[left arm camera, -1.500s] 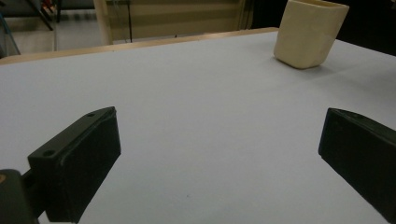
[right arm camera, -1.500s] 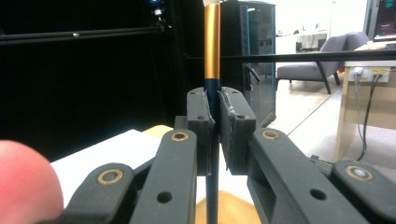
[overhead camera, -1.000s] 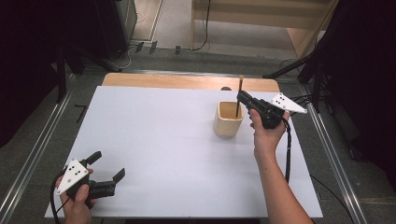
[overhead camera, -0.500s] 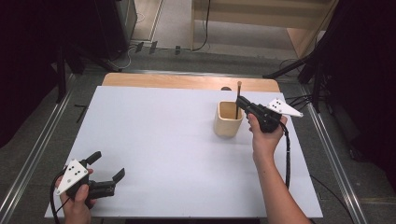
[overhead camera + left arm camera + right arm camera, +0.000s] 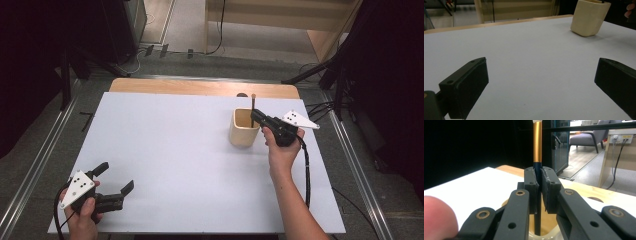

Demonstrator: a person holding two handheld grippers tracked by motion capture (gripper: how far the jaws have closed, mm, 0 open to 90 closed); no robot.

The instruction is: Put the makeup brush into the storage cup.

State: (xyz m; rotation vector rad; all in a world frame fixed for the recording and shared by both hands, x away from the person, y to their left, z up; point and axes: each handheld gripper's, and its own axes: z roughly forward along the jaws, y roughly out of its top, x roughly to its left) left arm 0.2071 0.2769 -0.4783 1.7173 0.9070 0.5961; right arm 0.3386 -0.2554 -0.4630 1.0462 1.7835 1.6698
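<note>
**Brush sinking into the cup**

The brush (image 5: 537, 150), gold-ferruled with a dark handle, stands upright, clamped in the right tongs (image 5: 539, 187), and sits lower than a second ago, its lower end now inside the cream cup (image 5: 244, 128). Release looks close. The left tongs (image 5: 114, 179) rest agape and empty on the white worktop (image 5: 170, 150).

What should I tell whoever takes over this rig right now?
Right gripper: shut on the dark pen with the gold band, held upright, lower end already inside the cream cup.
Left gripper: open, nothing between its jaws, low at the table's near left corner.
Done: pen picked up and brought over the cup.
Left: probably lower it and release.
</note>
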